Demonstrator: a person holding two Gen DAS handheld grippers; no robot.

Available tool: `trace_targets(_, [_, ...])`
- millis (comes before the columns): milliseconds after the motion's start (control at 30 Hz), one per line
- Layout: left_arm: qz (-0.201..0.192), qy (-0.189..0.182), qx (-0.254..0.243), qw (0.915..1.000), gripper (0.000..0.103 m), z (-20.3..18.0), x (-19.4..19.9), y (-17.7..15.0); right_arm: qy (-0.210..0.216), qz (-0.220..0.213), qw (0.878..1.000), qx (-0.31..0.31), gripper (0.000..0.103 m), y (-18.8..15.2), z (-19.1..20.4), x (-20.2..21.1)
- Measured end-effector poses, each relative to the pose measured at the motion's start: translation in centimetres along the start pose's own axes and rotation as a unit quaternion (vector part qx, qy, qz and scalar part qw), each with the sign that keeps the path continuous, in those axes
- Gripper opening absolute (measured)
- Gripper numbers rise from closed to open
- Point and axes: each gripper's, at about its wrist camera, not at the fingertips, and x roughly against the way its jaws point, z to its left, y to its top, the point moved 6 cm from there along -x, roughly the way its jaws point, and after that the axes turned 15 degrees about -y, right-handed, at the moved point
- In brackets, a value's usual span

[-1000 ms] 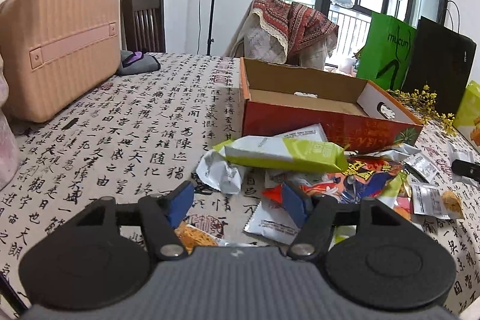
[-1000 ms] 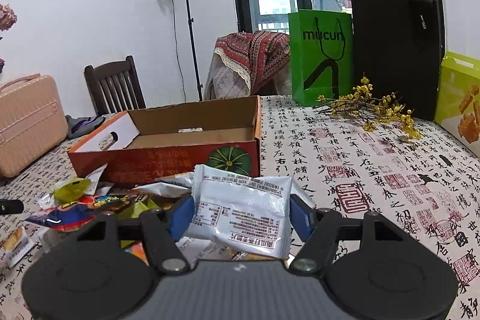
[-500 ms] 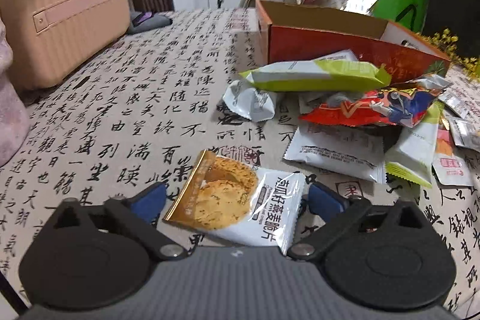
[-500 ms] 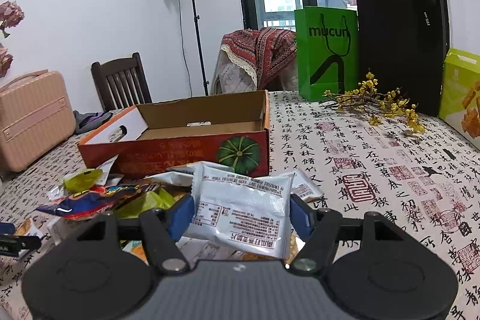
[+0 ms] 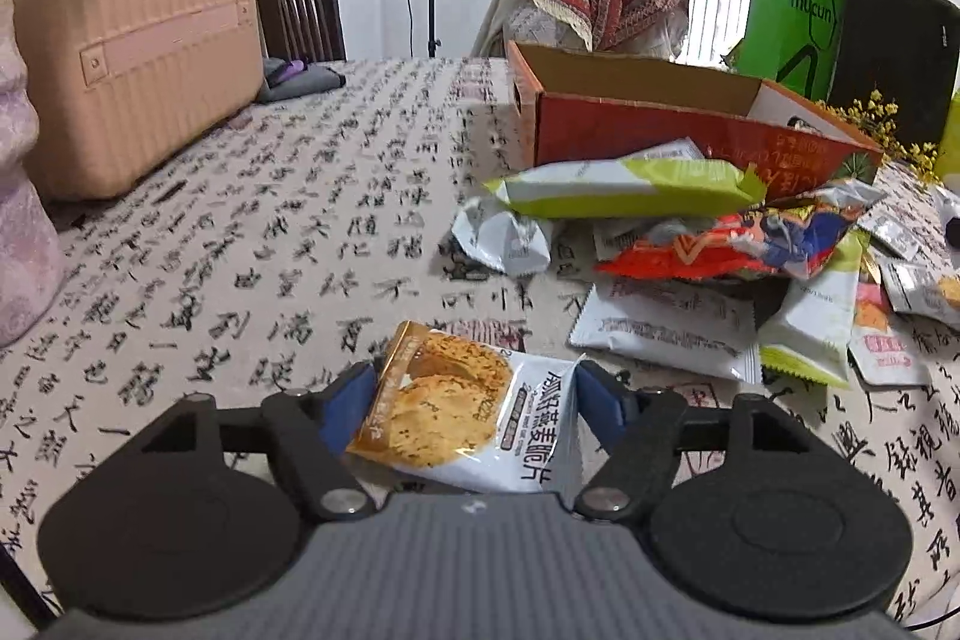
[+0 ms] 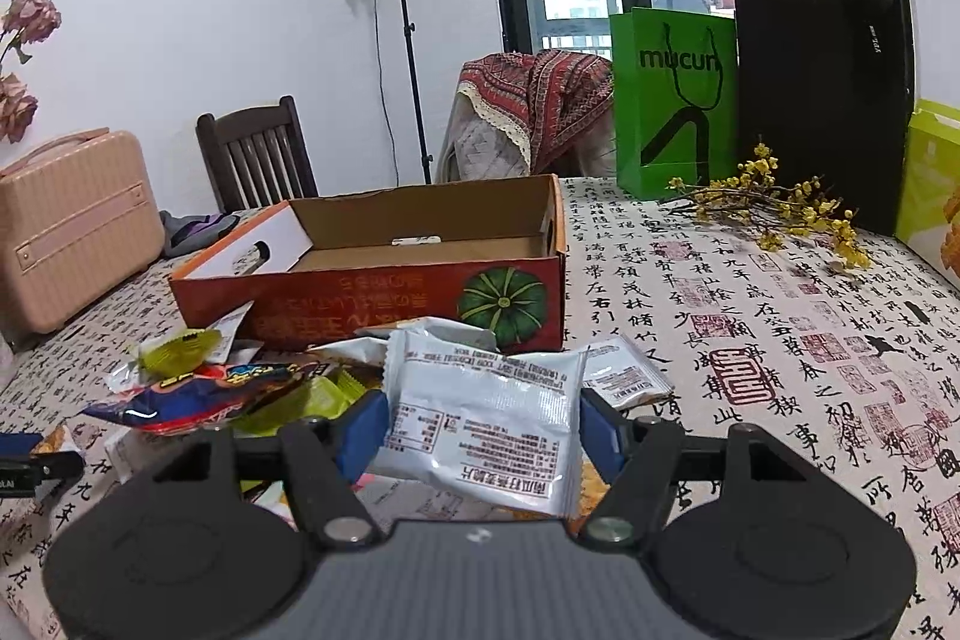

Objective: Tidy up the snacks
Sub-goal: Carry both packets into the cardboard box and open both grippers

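Two grippers work over a table (image 5: 252,244) covered in a calligraphy-print cloth. Left gripper (image 5: 477,403): jaws closing, blue pads touching both edges of an oat-crisp packet (image 5: 456,412) at lower centre of the left wrist view. Right gripper (image 6: 483,421): clamped on a silver-white snack packet (image 6: 480,415), printed back facing the camera, held above the cloth. Loose snack pile (image 5: 708,244) lies at centre right of the left view, just in front of an open orange cardboard box (image 6: 384,274) with a pumpkin print. Peach hard case (image 5: 132,46) sits upper left. Green paper bag (image 6: 672,100), black bag (image 6: 822,100) and yellow flower sprigs (image 6: 774,202) stand upper right by the window. Dark wooden chair (image 6: 255,154) and light stand (image 6: 396,34) are against the white wall.
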Motion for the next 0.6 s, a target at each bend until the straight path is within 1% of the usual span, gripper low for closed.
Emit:
trace_targets(167, [-0.033, -0.004, -0.005, 0.9994, 0.074, -0.6, 1.4, 2.1, -0.001, -0.003, 1.000, 0.003, 0.068, 0.5, 0.0, -0.3])
trace_targets(333, [-0.074, -0.014, -0.017, 0.9970, 0.074, -1.8, 2.5, 6.1, -0.001, -0.015, 1.000, 0.008, 0.068, 2.0, 0.2, -0.4])
trace_targets(467, [-0.090, -0.018, -0.027, 0.9954, 0.075, -3.2, 1.9, 9.4, 0.005, -0.027, 1.000, 0.012, 0.068, 3.9, 0.9, -0.9])
trace_targets(600, [-0.095, -0.031, -0.021, 0.9948, 0.075, -4.6, 0.0, 12.7, 0.012, -0.035, 0.999, 0.013, 0.068, 6.0, 1.7, -1.9])
